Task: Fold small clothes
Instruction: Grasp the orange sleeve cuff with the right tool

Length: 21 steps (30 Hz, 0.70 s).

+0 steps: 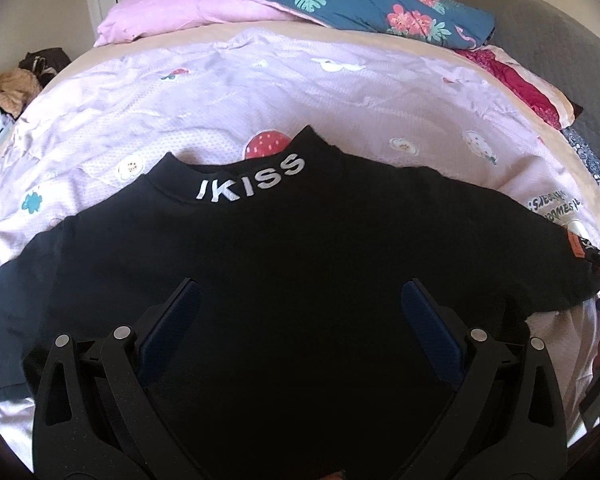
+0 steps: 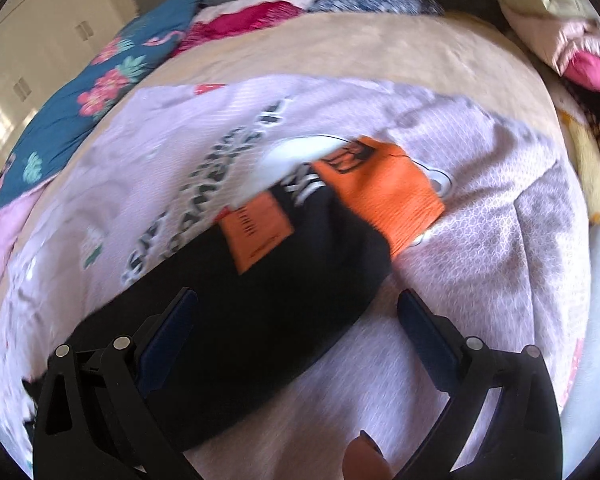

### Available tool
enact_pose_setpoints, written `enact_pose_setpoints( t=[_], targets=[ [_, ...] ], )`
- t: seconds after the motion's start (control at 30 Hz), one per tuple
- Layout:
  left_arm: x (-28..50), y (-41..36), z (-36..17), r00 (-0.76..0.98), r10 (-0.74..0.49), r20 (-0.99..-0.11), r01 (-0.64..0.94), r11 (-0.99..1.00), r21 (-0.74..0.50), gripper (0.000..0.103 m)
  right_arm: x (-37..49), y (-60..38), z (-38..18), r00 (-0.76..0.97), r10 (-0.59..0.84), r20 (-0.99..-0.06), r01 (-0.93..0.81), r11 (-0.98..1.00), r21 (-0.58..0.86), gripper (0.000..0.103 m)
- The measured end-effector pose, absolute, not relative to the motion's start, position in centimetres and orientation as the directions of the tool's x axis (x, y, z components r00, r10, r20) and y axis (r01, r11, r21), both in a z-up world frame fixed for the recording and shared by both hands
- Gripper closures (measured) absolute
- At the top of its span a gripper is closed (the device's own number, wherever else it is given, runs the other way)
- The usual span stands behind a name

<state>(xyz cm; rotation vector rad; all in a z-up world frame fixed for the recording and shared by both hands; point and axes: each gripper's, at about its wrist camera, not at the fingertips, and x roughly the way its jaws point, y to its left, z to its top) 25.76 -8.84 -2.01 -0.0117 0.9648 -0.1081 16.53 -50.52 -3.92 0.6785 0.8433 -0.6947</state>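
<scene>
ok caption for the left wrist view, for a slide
Open left hand-held gripper over a black top spread flat on a pink quilt.

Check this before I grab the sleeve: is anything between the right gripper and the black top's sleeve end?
Nothing visible. The right gripper is open over the black top, and only orange tags lie at the sleeve end beyond.

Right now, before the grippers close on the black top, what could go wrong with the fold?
1. The orange tags at the sleeve end of the black top lie loose on the pink sheet; the open right gripper might pinch a tag instead of cloth.
2. The sheet is wrinkled, so either gripper may grab it together with the top.
3. The open left gripper hovers over mid-body, far from any edge; closing there would likely bunch the fabric.
</scene>
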Motion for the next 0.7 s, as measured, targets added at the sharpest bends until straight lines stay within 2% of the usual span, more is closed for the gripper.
enact_pose_setpoints(
  t=[0.13, 0.2, 0.23, 0.27, 0.3, 0.33, 0.37, 0.4, 0.47, 0.7],
  targets=[
    [26.1, -7.7, -1.7, 0.571, -0.096, -0.815, 0.060, 0.995, -0.075, 0.009, 17.4, -52.9, -5.0, 0.479, -0.271, -0.835, 0.803, 0.519, 0.293, 0.004],
    [26.4, -6.9, -1.2, 0.582, -0.092, -0.808, 0.043, 0.996, -0.083, 0.009, 17.5, -53.3, -4.9, 0.482, -0.286, -0.828, 0.813, 0.498, 0.301, 0.009],
    [26.5, -6.5, -1.1, 0.586, -0.093, -0.805, 0.037, 0.995, -0.088, 0.009, 17.5, -53.3, -4.8, 0.484, -0.301, -0.821, 0.816, 0.494, 0.300, 0.025],
    [26.6, -6.3, -0.9, 0.588, -0.093, -0.803, 0.034, 0.995, -0.091, 0.009, 17.3, -53.5, -4.7, 0.477, -0.319, -0.819, 0.824, 0.485, 0.291, 0.038],
    [26.7, -6.0, -0.7, 0.592, -0.094, -0.801, 0.028, 0.995, -0.096, 0.009, 17.1, -53.7, -4.7, 0.479, -0.321, -0.817, 0.827, 0.477, 0.298, 0.044],
    [26.8, -5.7, -0.5, 0.595, -0.095, -0.798, 0.023, 0.995, -0.101, 0.009, 16.5, -54.0, -4.6, 0.487, -0.322, -0.812, 0.830, 0.461, 0.315, 0.057],
    [26.8, -5.4, -0.2, 0.599, -0.096, -0.795, 0.016, 0.994, -0.108, 0.009, 16.2, -54.2, -4.5, 0.494, -0.322, -0.808, 0.829, 0.456, 0.325, 0.066],
    [26.8, -5.2, -0.1, 0.601, -0.096, -0.794, 0.012, 0.994, -0.111, 0.009, 15.8, -54.4, -4.3, 0.511, -0.318, -0.799, 0.822, 0.454, 0.344, 0.069],
    [26.9, -4.9, 0.0, 0.597, -0.097, -0.796, 0.006, 0.993, -0.117, 0.009, 15.0, -54.4, -3.2, 0.556, -0.328, -0.764, 0.799, 0.465, 0.382, 0.086],
    [26.3, -3.8, 1.8, 0.616, -0.132, -0.776, 0.006, 0.987, -0.162, 0.009, 14.6, -52.2, 1.2, 0.755, -0.252, -0.606, 0.613, 0.600, 0.514, 0.089]
  ],
)
